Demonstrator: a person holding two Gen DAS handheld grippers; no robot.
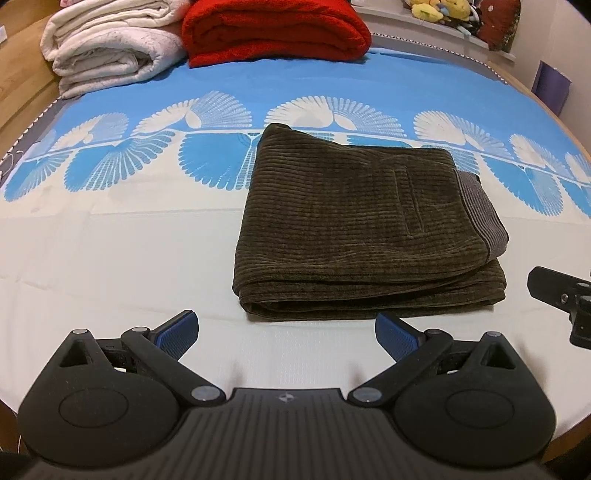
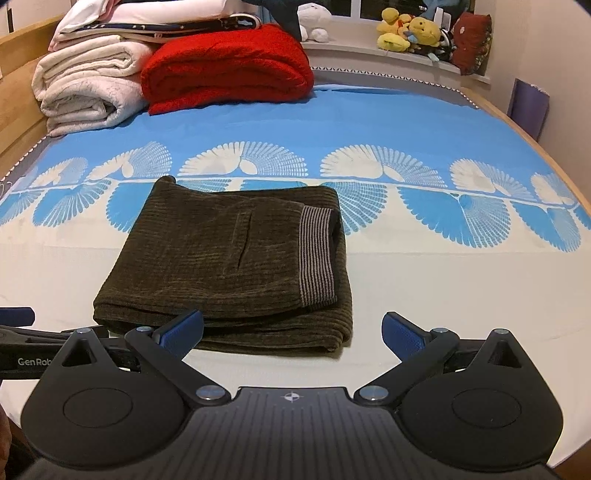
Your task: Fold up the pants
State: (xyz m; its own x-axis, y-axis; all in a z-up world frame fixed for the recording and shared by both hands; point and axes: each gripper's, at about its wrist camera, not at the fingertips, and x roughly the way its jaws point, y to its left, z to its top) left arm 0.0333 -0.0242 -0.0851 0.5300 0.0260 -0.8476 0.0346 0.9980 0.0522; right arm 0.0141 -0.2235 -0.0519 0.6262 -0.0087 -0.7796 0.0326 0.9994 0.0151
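The dark olive corduroy pants (image 1: 354, 229) lie folded into a compact rectangle on the bed, with the striped grey waistband (image 1: 480, 214) at the right. They also show in the right wrist view (image 2: 229, 266). My left gripper (image 1: 286, 334) is open and empty, just short of the fold's near edge. My right gripper (image 2: 291, 332) is open and empty, at the pants' near right corner; its left blue pad (image 2: 183, 330) overlaps the near edge in view. Part of the right gripper shows at the left view's right edge (image 1: 561, 295).
A blue and white patterned sheet (image 1: 110, 240) covers the bed. A folded white blanket (image 1: 107, 48) and a red blanket (image 1: 273, 29) lie at the far side. Plush toys (image 2: 413, 33) sit on the window ledge. Wooden bed frame (image 2: 18, 110) runs along the left.
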